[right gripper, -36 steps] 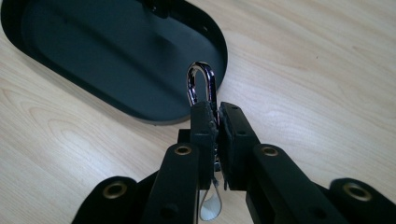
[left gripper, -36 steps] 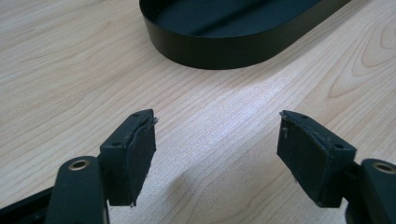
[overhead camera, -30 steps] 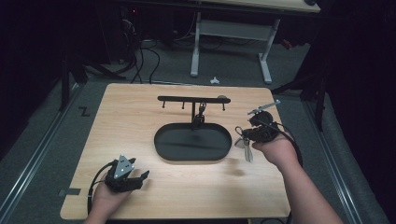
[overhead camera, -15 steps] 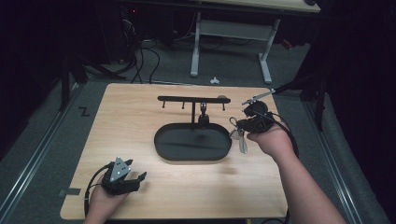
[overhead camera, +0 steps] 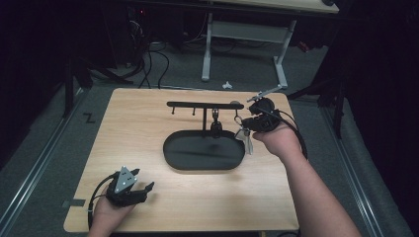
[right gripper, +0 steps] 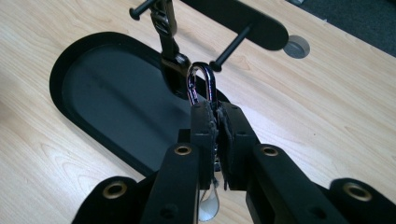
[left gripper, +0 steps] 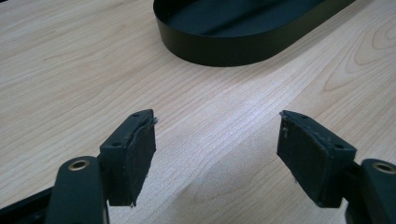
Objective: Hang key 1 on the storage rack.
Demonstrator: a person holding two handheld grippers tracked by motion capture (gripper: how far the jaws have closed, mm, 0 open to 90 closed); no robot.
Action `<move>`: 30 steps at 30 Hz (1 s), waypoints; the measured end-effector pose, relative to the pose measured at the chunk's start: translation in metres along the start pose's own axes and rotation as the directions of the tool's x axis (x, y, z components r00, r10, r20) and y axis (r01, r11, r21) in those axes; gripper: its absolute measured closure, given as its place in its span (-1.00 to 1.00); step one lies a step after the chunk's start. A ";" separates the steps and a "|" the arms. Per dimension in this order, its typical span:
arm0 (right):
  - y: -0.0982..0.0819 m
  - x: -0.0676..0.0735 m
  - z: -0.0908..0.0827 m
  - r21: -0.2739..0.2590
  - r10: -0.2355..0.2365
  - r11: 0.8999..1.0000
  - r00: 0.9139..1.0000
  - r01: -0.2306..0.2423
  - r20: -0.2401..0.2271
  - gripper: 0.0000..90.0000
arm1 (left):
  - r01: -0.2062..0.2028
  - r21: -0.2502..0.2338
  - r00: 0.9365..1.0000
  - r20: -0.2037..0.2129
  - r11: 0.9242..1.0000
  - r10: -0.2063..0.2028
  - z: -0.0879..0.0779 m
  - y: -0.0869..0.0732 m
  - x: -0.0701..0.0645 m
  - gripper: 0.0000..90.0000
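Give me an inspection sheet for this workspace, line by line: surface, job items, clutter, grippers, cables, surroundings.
Surface: light wooden table, bare around the stand.
Job's things: black oval tray with a hook bar on a post above it; a key ring with a carabiner loop held near a peg of the bar, not yet hung.
Clutter: nothing seen on the table.
Grippers: left gripper open, resting low near the table's front edge; right gripper shut on the key ring.
Cables: one trails from each gripper; more lie on the floor beyond the table.
Surroundings: dark room, grey floor, legs of a second table behind.
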State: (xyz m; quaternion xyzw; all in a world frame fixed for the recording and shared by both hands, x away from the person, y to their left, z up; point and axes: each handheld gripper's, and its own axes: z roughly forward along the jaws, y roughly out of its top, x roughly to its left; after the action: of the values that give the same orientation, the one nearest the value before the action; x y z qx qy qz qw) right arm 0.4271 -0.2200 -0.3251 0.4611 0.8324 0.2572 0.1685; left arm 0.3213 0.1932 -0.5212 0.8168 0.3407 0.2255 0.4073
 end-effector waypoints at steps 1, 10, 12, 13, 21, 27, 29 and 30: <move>0.002 0.000 0.001 -0.001 -0.001 1.000 1.000 0.001 0.000 0.89 | 0.001 -0.001 1.000 0.001 1.000 -0.001 0.000 0.000 0.000 -0.37; 0.009 -0.004 0.009 -0.001 0.017 1.000 1.000 -0.017 0.006 0.89 | -0.002 0.004 1.000 0.003 1.000 0.002 -0.001 0.000 0.002 -0.37; 0.010 -0.006 0.012 0.000 0.024 1.000 1.000 -0.024 0.006 0.89 | 0.001 0.000 1.000 0.002 1.000 -0.001 -0.001 -0.001 0.002 -0.37; 0.010 -0.007 0.013 0.002 0.026 1.000 1.000 -0.026 0.006 0.89 | 0.004 -0.002 1.000 0.001 1.000 -0.004 -0.001 -0.001 0.001 -0.37; 0.013 -0.018 0.021 -0.006 0.061 0.998 0.998 -0.061 0.002 0.89 | 0.010 -0.003 1.000 -0.004 1.000 -0.010 -0.002 -0.002 0.002 -0.37; 0.016 -0.023 0.030 -0.026 0.075 0.997 0.997 -0.075 -0.003 0.89 | 0.003 0.005 1.000 -0.001 1.000 -0.003 -0.001 -0.002 0.001 -0.37; 0.016 -0.025 0.034 -0.028 0.082 0.996 0.997 -0.082 -0.014 0.88 | 0.000 0.006 1.000 0.000 1.000 0.000 -0.001 -0.002 0.000 -0.37; 0.016 -0.025 0.035 -0.028 0.080 0.996 0.997 -0.080 -0.014 0.87 | 0.001 0.006 1.000 -0.001 1.000 -0.001 -0.001 -0.001 0.000 -0.37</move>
State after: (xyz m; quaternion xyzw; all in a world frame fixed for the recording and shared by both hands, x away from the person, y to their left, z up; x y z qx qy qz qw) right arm 0.4689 -0.2250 -0.3433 0.4898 0.8106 0.2786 0.1593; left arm 0.3203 0.1944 -0.5219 0.8177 0.3418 0.2246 0.4050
